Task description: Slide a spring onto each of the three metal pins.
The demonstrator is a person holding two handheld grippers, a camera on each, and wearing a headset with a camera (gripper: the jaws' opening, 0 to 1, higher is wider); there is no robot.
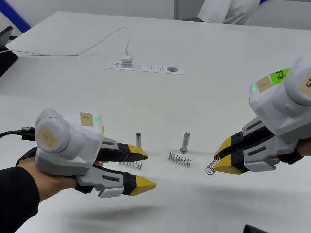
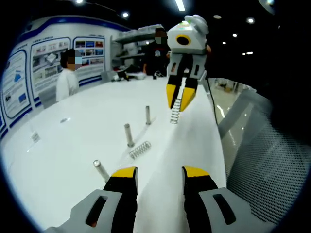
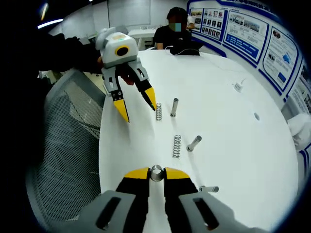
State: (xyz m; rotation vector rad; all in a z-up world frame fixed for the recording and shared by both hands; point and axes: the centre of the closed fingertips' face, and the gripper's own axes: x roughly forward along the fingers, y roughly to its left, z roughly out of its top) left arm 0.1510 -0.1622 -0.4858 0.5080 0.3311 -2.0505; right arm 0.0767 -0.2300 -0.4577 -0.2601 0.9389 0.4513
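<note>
- The right gripper is closed on one spring. The coil sticks out ahead of the yellow tips, and in the right gripper view we look at it end-on, as a ring.
- The left gripper is wide open and holds nothing. It hovers low over the table.
- A second spring lies on the table just behind the left gripper's jaws, as the head view has it. A third spring lies flat between the two grippers.
- Outward from there, one pin stands near the left gripper and a middle pin stands just beyond the third spring. A last pin is closest to the right gripper. All three pins are bare.
- We judge the step in hand to be threading the held spring onto a pin, probably one of the two on the right gripper's side.
- To do it well, we would turn the wrist until the coil's axis lines up with the pin. We would set the free open end over the pin's top, then push down along the pin.
- The grip should stay light, because a hard squeeze could flatten the coils so that they catch on the pin.
- A pin may tip when pushed, so the open left gripper could steady its base.
</note>
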